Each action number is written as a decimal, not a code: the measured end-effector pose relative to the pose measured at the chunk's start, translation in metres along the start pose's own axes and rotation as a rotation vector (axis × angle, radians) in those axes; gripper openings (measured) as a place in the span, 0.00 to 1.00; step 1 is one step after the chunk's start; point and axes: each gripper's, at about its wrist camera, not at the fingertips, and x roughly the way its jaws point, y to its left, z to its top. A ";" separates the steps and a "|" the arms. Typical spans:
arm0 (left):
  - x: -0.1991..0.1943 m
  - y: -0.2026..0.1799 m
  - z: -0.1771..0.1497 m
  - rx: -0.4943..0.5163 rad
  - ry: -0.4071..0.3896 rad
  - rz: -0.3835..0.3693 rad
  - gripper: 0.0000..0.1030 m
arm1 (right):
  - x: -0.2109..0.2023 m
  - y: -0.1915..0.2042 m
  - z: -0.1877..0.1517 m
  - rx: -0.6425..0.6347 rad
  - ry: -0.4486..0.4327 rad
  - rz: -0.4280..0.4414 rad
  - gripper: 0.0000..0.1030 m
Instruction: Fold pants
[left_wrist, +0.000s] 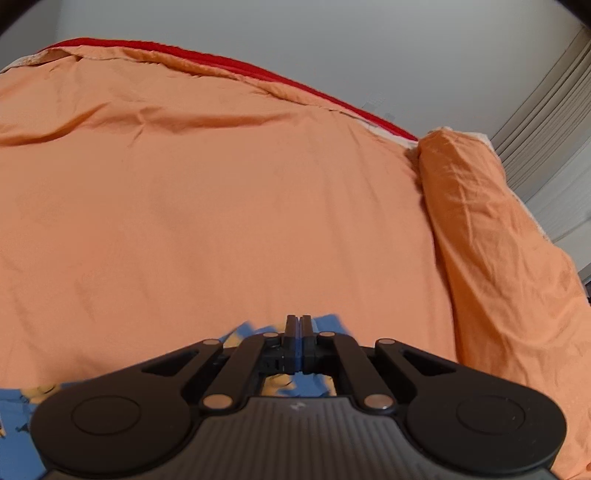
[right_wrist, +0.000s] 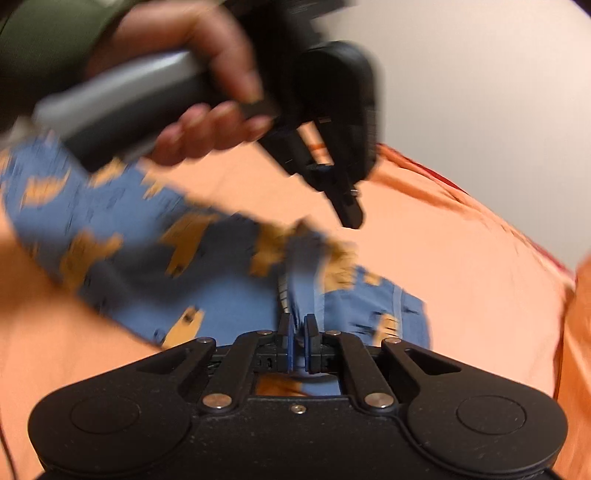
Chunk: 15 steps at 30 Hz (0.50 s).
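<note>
Right now my right tongs (right_wrist: 299, 325) stand nearly closed with a narrow gap between the blue pads, and blue cloth of the pants (right_wrist: 184, 236) runs up into that gap, so I judge they pinch a fold of fabric there, though the blur keeps me from being sure. My left tongs (left_wrist: 298, 325) have their pads pressed together; blue patterned cloth shows just beneath and beside them, but I cannot tell whether any of it is caught between them. In the right wrist view the left tongs hang above the pants, tips pointing down and seemingly bare, my left hand (right_wrist: 207, 107) wrapped around the handle. The pants lie on the orange bed sheet (left_wrist: 221, 203), spread in a long strip running off to the left, rumpled near my right tongs. An orange pillow (left_wrist: 491, 229) sits well apart at the bed's edge. I judge the folding is at an early stage: no neat stacked fold shows yet.
</note>
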 end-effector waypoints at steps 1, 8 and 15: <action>0.002 -0.006 0.003 0.004 -0.004 -0.009 0.00 | -0.004 -0.011 0.000 0.058 -0.011 -0.003 0.04; 0.003 -0.022 0.009 0.035 -0.050 -0.024 0.14 | -0.009 -0.073 -0.014 0.400 0.004 -0.008 0.01; -0.006 -0.004 -0.007 0.103 -0.057 0.052 0.39 | 0.006 -0.097 -0.030 0.563 0.082 -0.046 0.00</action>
